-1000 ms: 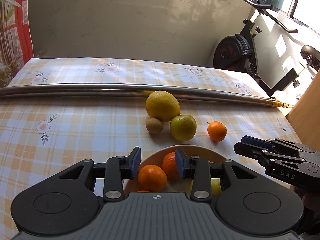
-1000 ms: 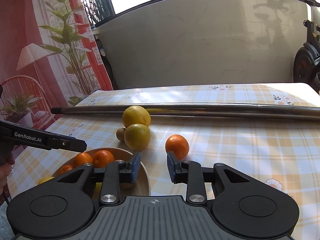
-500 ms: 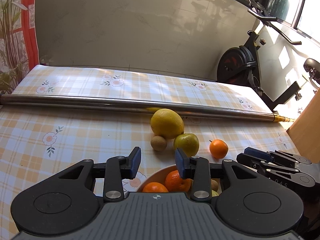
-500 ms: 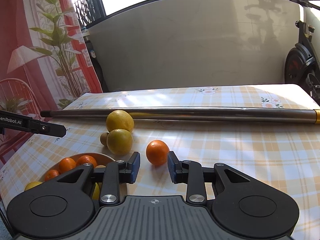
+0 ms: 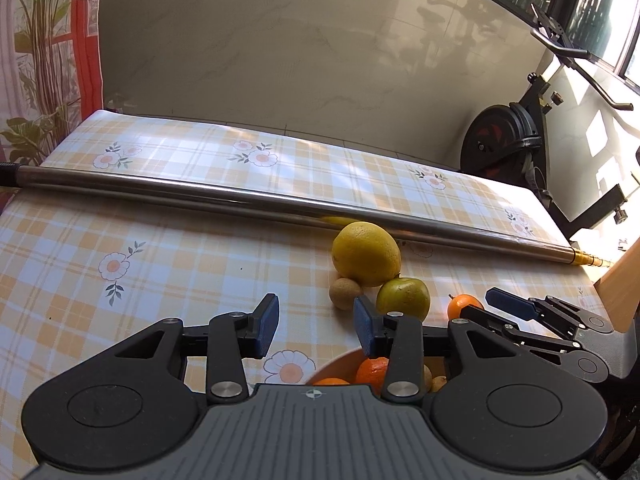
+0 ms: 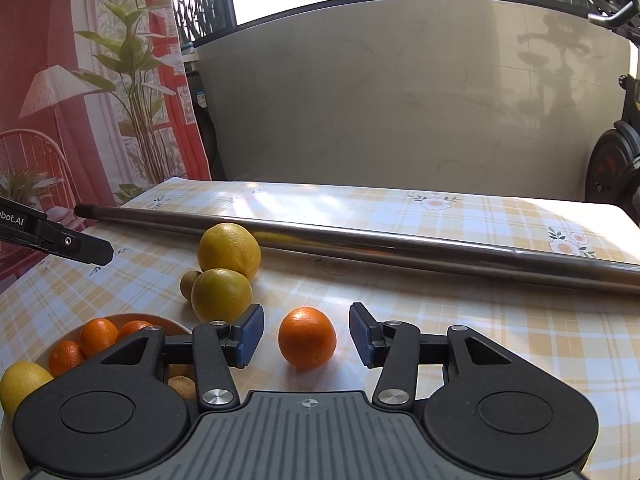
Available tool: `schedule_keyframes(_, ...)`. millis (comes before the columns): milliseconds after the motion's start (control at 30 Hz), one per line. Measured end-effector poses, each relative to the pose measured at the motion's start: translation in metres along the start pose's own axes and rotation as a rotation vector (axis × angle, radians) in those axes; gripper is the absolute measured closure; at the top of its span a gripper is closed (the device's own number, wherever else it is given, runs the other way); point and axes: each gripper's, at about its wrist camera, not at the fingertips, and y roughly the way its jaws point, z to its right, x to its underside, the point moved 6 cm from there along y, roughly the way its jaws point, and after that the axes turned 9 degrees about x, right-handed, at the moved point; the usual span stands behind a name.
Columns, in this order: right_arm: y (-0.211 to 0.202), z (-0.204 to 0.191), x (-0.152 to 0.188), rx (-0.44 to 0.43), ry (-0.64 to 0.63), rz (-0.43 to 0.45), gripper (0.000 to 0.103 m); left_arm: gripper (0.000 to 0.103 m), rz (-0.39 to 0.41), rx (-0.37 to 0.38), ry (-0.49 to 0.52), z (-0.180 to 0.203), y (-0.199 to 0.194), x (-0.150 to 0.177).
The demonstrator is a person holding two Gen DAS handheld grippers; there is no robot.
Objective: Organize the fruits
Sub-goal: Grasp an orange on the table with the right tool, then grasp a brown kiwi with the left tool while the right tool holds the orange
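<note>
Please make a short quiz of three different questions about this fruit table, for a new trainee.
1. True or false: the small orange sits on the cloth between the fingers of the right gripper, untouched.
2. Which fruit lies closest to the metal pole? A) kiwi B) large yellow citrus C) greenish citrus
3. Fill in: the left gripper holds ____.

Key: 1 true; 2 B; 3 nothing.

On the bench, an orange lay right of the bowl; the lemon sat behind, before the pole.
</note>
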Motion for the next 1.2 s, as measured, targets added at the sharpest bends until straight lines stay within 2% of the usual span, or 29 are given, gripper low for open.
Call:
schedule_keyframes(300, 0.016, -0.003, 0.006, -0.022, -0.007, -0.035, 0.06, 0.06, -0.016, -0.004, -0.001, 0.001, 0.009, 0.0)
schedule_keyframes(433, 0.02, -0.002, 0.009, -0.019, 0.002, -0.062, 0.067, 0.06, -0.025, 0.003, -0.008, 0.002, 0.013, 0.0)
schedule_keyframes(700, 0.011, -0.005, 0.013, -0.033, -0.016, -0.03, 0.07, 0.06, -0.053, 0.009, -0.013, 0.004, 0.023, 0.003)
schedule_keyframes(933, 0.005, 0.004, 0.012, -0.023, 0.03, 0.0, 0.07, 0.06, -0.1, 0.024, 0.011, 0.01, 0.046, 0.006)
schedule_keyframes(1100, 0.005, 0.004, 0.011, -0.022, 0.031, 0.002, 0.07, 0.06, -0.096, 0.08, -0.02, 0.013, 0.062, 0.001)
schedule_keyframes(1200, 0.005, 0.004, 0.011, -0.02, 0.034, 0.003, 0.07, 0.061, -0.09, 0.053, 0.008, 0.014, 0.075, -0.001)
